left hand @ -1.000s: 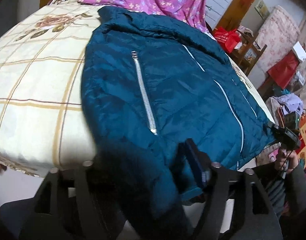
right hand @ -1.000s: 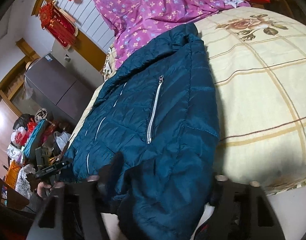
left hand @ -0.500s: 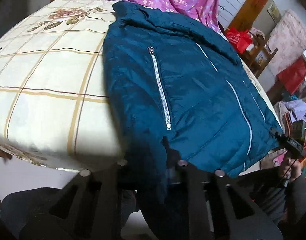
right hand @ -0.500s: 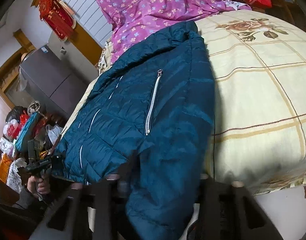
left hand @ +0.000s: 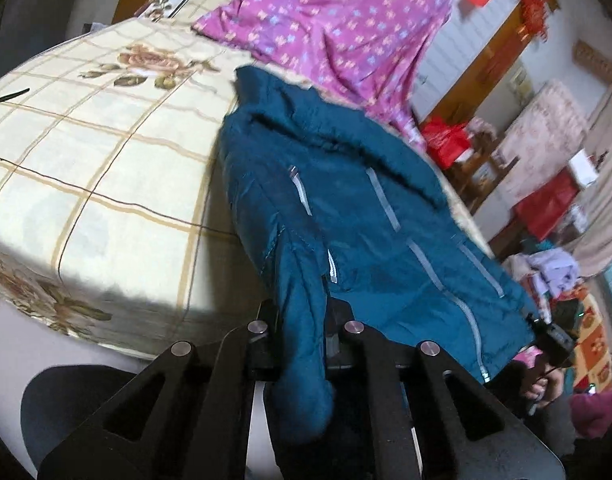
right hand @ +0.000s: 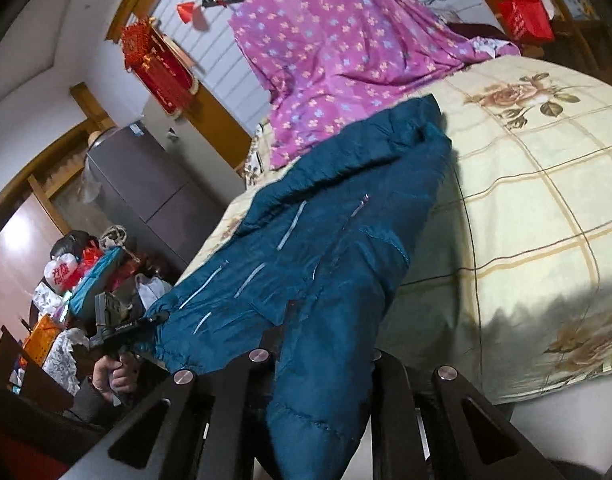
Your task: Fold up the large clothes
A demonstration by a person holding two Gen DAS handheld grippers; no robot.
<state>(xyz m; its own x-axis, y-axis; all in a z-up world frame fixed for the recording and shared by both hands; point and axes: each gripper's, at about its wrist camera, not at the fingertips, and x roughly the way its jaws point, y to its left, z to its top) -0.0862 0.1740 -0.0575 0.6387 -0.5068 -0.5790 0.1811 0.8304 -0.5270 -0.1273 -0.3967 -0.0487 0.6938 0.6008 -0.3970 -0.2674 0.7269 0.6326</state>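
Observation:
A teal quilted jacket point(left hand: 366, 240) with silver zips lies on the bed, its near end hanging over the edge. My left gripper point(left hand: 301, 320) is shut on a bunched fold of that near end, which droops down between the fingers. In the right wrist view the same jacket point(right hand: 346, 220) runs up from my right gripper point(right hand: 326, 340), whose jaws are closing with a thick fold of teal fabric pinched between them. Each view shows the other gripper at the jacket's far corner: the right gripper point(left hand: 554, 336) and the left gripper point(right hand: 113, 320), each held in a hand.
The bed has a cream checked sheet point(left hand: 85, 160) with rose prints. A purple flowered quilt point(left hand: 338, 32) is heaped at its far end. A grey fridge point(right hand: 145, 192) and piled bags point(right hand: 77, 276) stand on one side, red bags point(left hand: 446, 140) on the other.
Both grippers went from open around the jacket's near edge to closed on it. Both have risen, and the jacket's near end now lifts and stretches off the bed edge.

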